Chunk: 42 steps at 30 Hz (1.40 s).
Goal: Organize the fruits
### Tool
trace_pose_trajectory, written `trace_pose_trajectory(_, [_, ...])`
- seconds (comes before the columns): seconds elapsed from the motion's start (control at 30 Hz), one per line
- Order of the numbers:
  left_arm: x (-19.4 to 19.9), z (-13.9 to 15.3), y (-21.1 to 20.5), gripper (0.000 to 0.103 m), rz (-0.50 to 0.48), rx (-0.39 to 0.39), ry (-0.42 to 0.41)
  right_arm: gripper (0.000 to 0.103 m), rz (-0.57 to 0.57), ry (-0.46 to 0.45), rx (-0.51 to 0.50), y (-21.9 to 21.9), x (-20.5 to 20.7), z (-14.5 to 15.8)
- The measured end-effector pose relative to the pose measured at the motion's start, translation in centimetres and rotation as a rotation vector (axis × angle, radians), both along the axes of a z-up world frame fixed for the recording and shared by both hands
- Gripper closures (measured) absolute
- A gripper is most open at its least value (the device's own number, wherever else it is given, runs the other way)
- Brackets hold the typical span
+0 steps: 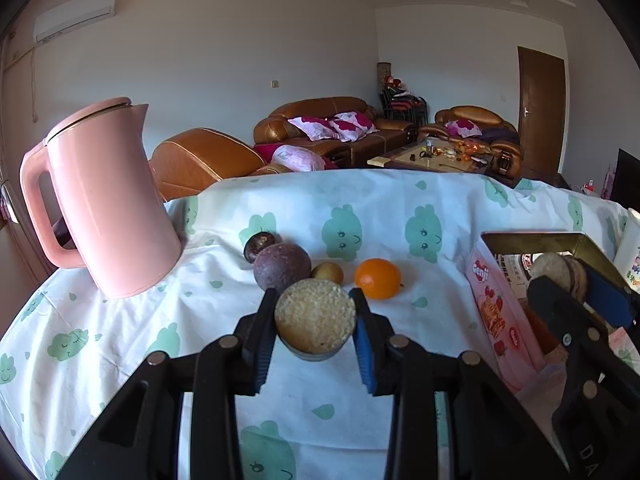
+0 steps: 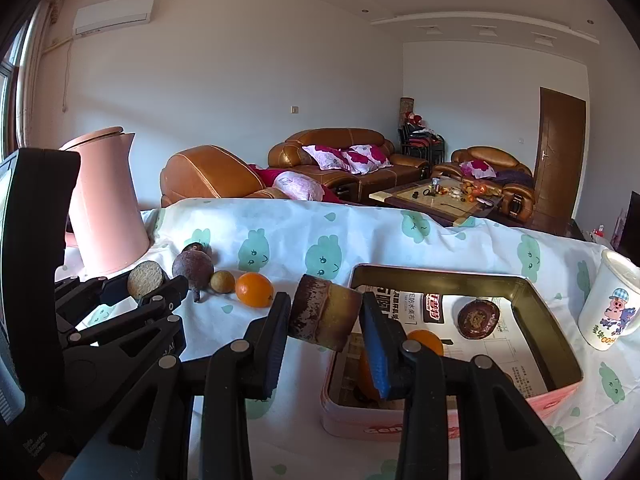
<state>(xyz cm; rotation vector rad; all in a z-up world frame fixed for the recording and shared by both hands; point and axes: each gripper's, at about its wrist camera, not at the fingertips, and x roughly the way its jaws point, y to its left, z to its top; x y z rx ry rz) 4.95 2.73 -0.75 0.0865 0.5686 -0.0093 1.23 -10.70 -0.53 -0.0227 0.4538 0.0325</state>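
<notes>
My left gripper (image 1: pixel 314 300) is shut on a short sugarcane piece (image 1: pixel 315 320), its grainy cut end facing me, held just above the cloth. Behind it lie a large purple passion fruit (image 1: pixel 282 267), a smaller dark one (image 1: pixel 259 245), a small yellow-brown fruit (image 1: pixel 328 272) and an orange (image 1: pixel 377 278). My right gripper (image 2: pixel 326 304) is shut on another sugarcane piece (image 2: pixel 324 316) with brown skin, hanging over the near left corner of the pink tin (image 2: pixel 552 312). Inside the tin lie an orange (image 2: pixel 426 340) and a dark brown round fruit (image 2: pixel 478 318).
A pink kettle (image 1: pixel 108 204) stands at the left rear of the cloth-covered table. A white printed mug (image 2: pixel 612 308) stands right of the tin. Sofas and a coffee table fill the room beyond the table's far edge.
</notes>
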Motion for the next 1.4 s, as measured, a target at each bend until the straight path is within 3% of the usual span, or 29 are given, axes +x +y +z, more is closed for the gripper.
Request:
trace_pose_trajectory(0.33, [-1.6, 0.1, -2.4, 0.066, -0.042, -0.002, -0.008, 0.065, -0.015, -0.014, -0.002, -2.6, -1.4, 0.5])
trace_pose_trajectory(0.7, [-2.4, 1.6, -6.1, 0.066, -0.101, -0.019, -0.05, 0.065, -0.103, -0.048, 0.023, -7.8, -2.0, 1.5])
trace_pose_trajectory(1.4, [0.1, 2.2, -14.7, 0.066, -0.244, -0.056, -0.031, 0.065, -0.284, -0.077, 0.02, -15.5, -1.0, 2.3])
